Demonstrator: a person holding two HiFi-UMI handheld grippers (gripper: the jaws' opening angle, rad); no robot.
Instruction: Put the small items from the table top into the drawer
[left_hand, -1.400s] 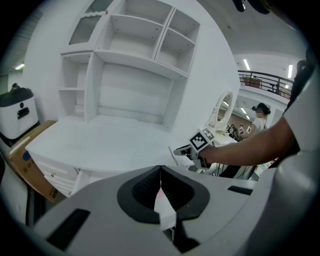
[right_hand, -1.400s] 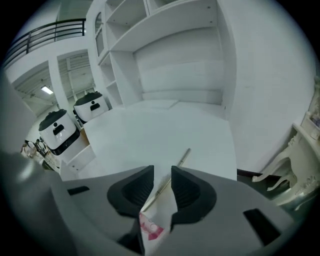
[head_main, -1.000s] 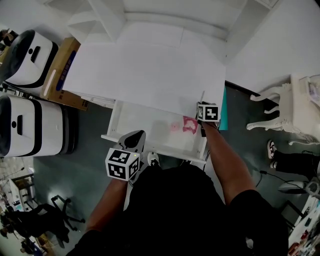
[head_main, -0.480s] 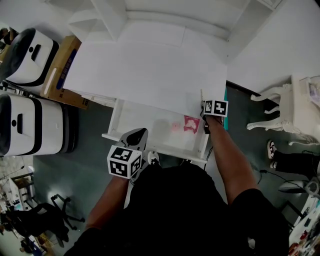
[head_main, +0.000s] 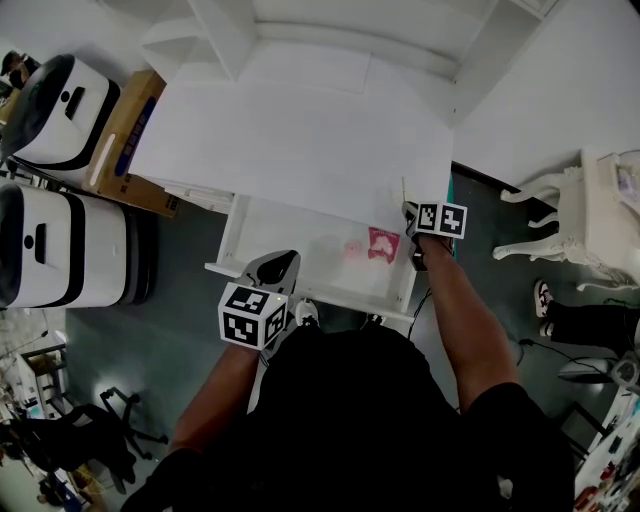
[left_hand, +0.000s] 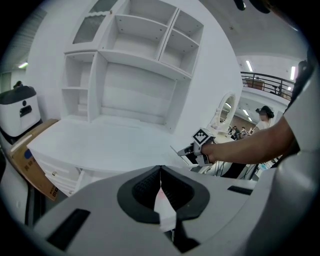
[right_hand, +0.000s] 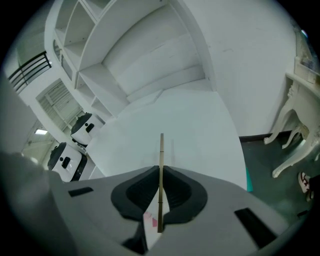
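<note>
My right hand-held gripper (head_main: 412, 214) is clamped on a thin tan stick (right_hand: 161, 150), which runs straight up between the closed jaws, so the grip looks centred and firm. I hold it at the right end of the open drawer (head_main: 285, 240), just off the front right corner of the white tabletop (head_main: 290, 140). That seems the natural place to carry a small item from the top down into the drawer. The stick is not yet in the drawer. A bright pink item (head_main: 380, 243) and a paler pink one (head_main: 350, 251) already lie inside, toward the right.

My left hand-held gripper (head_main: 280, 265) has its jaws pressed together with nothing between them. It waits at the drawer's front edge, on the left, out of the right one's way. I judge it is simply idle, since the drawer already stands open.

Against a second ago, the right hand-held gripper has drifted to the right, from over the drawer's right end to just outside it. The left one has crept a little closer to the drawer front. The pink items have not moved.
</note>
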